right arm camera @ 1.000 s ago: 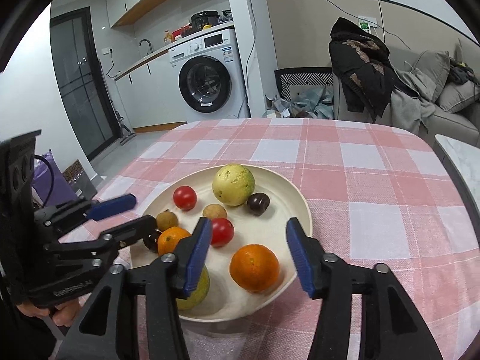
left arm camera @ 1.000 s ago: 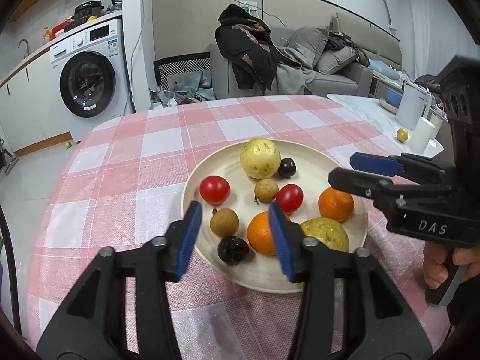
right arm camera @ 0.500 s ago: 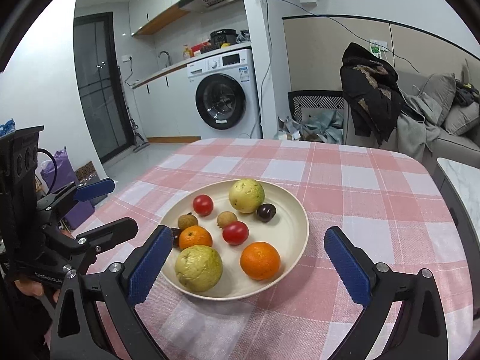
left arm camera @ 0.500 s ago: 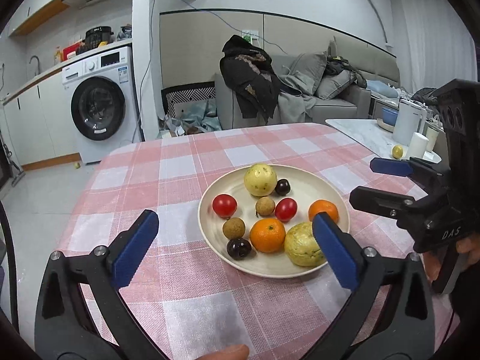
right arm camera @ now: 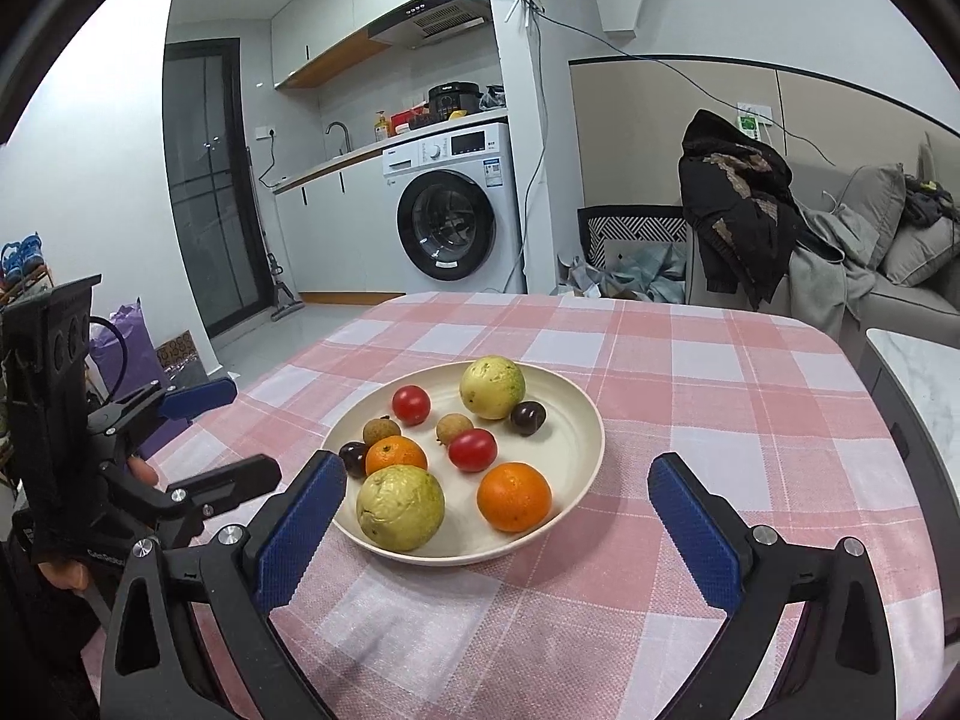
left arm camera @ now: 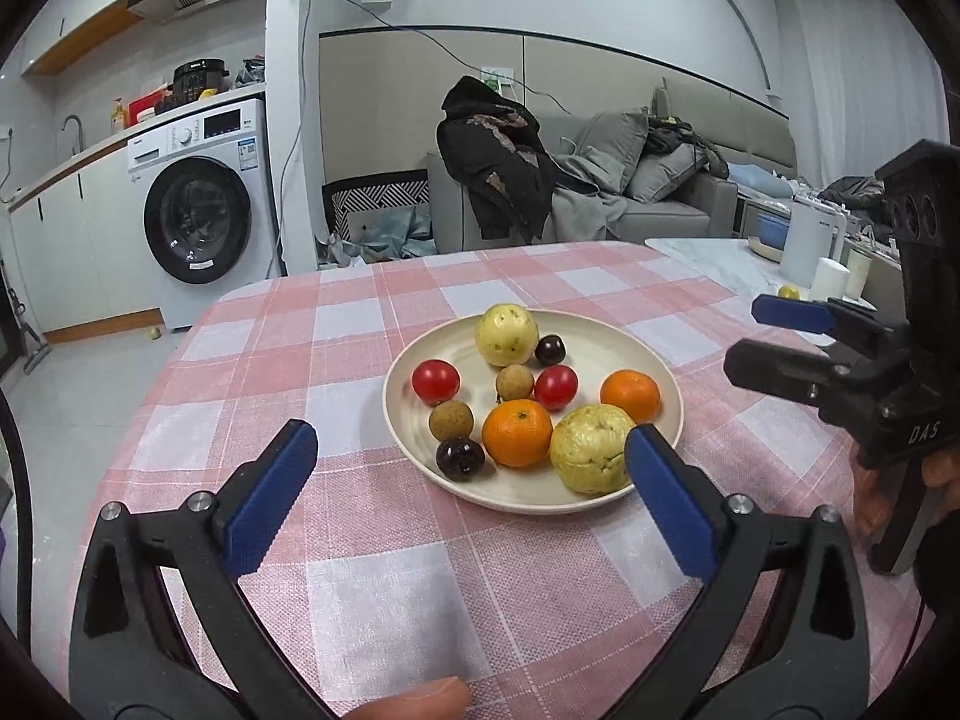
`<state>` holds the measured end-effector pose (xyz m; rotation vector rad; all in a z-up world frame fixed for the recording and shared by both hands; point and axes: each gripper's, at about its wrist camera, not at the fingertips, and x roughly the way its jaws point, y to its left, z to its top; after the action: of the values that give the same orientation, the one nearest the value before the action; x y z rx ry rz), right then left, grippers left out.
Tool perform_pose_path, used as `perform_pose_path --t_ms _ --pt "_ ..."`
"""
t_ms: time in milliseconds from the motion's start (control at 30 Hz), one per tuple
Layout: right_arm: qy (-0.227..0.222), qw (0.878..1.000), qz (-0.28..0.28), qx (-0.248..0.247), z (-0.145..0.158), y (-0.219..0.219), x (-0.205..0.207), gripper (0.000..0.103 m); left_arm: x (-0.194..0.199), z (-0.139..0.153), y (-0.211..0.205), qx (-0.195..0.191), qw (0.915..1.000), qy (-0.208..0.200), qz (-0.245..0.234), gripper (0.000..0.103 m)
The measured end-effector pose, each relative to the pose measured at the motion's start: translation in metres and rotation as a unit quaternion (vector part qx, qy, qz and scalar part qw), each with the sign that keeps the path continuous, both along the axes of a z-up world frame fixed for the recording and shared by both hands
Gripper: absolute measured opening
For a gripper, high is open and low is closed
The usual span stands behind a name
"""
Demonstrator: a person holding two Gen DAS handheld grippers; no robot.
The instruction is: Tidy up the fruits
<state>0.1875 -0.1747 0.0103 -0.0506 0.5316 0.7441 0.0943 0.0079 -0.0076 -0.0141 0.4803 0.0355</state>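
Holding nine fruits, cream plate (left arm camera: 669, 381) on checked tablecloth (left arm camera: 288, 360)

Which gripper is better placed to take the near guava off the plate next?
Probably the right gripper: open and empty, with the near guava just inside its left pad. The left gripper, also open, frames the dark fruit and orange, guava at its right pad.

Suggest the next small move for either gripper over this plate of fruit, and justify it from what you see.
Probably ease the right gripper forward around the nearest orange. Both grippers are open and empty, short of the plate, and that orange sits at the near rim with free space beside it.
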Motion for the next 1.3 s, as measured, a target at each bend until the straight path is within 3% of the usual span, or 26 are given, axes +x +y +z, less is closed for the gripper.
perform_pose_path --t_ms 167,467,1300 --pt "-0.008 1.000 0.004 0.015 0.001 -0.003 -0.006 0.103 -0.005 0.002 0.004 -0.012 0.9998 -0.014 0.001 0.102" --pt "-0.018 1.000 0.018 -0.003 0.000 0.007 -0.014 0.103 -0.004 0.002 0.005 -0.015 0.9998 -0.015 0.002 0.102" --pt "-0.009 1.000 0.015 0.002 -0.003 0.006 -0.011 0.103 -0.003 0.003 0.008 -0.018 0.9998 -0.014 0.003 0.102"
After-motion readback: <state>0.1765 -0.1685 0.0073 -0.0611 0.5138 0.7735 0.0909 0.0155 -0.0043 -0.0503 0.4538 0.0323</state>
